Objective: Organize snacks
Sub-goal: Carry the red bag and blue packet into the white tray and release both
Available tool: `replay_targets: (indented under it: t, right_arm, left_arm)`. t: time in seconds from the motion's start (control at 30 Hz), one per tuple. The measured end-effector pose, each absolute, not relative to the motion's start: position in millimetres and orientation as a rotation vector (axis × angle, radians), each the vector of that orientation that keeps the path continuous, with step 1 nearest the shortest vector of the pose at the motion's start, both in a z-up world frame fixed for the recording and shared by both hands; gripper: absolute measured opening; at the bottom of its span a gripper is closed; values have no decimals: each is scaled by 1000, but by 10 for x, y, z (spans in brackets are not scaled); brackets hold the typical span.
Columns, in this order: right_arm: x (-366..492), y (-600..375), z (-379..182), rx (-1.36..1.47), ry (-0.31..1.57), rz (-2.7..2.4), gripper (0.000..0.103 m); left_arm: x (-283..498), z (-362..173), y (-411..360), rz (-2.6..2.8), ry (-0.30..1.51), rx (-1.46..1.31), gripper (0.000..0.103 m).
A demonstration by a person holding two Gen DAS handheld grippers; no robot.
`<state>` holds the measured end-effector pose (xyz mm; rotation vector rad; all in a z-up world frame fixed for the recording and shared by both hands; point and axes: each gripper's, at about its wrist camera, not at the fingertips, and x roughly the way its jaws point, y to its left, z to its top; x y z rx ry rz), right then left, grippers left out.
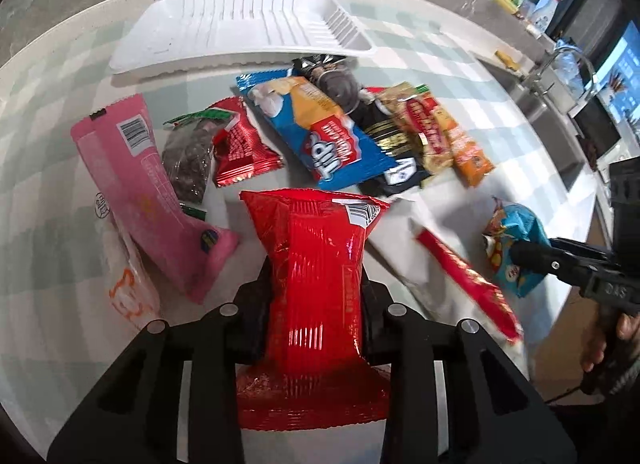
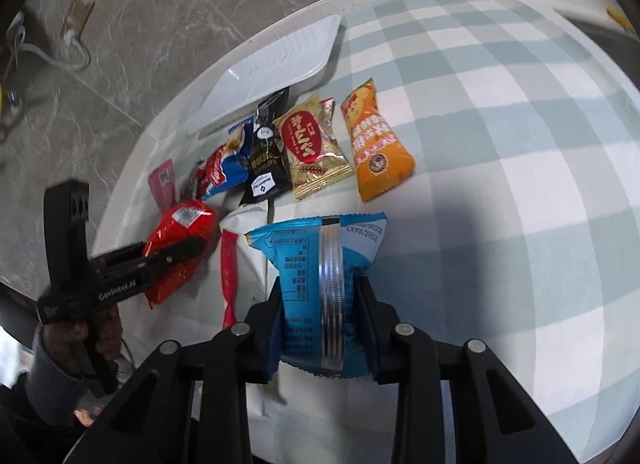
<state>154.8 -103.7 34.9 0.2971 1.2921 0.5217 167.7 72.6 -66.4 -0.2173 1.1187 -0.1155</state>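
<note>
My left gripper [image 1: 318, 296] is shut on a red snack packet [image 1: 320, 264] and holds it above the table; it also shows in the right wrist view [image 2: 176, 240]. My right gripper [image 2: 320, 296] is shut on a light blue snack packet [image 2: 316, 260], seen in the left wrist view [image 1: 516, 248] at the right. A white ribbed tray [image 1: 240, 31] lies at the far side of the table. Between it and the grippers lies a pile of snacks: a pink packet [image 1: 136, 183], a blue packet [image 1: 320, 131], a black packet [image 2: 268, 155], a gold packet [image 2: 312, 147] and an orange packet [image 2: 376, 147].
The table has a pale green checked cloth [image 2: 500, 143] and a rounded edge. A long red-and-white packet [image 1: 468, 284] lies between the grippers. A small red packet [image 1: 240, 143] and a dark clear bag [image 1: 188, 155] lie left of the pile. A sink and tap [image 1: 560, 63] stand at the right.
</note>
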Motion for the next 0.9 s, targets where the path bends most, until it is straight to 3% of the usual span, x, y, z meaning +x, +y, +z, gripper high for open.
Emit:
replay_targets:
  t: [0.47,0.9]
  right_arm:
    - [1799,-1509,647,536,1270,632,35]
    - [2844,-923,1012,407,1210,720,35]
  left_arm:
    - [1359,47,890,-110,1035,-317,31]
    - [2343,481,1578,-101,974,-271,31]
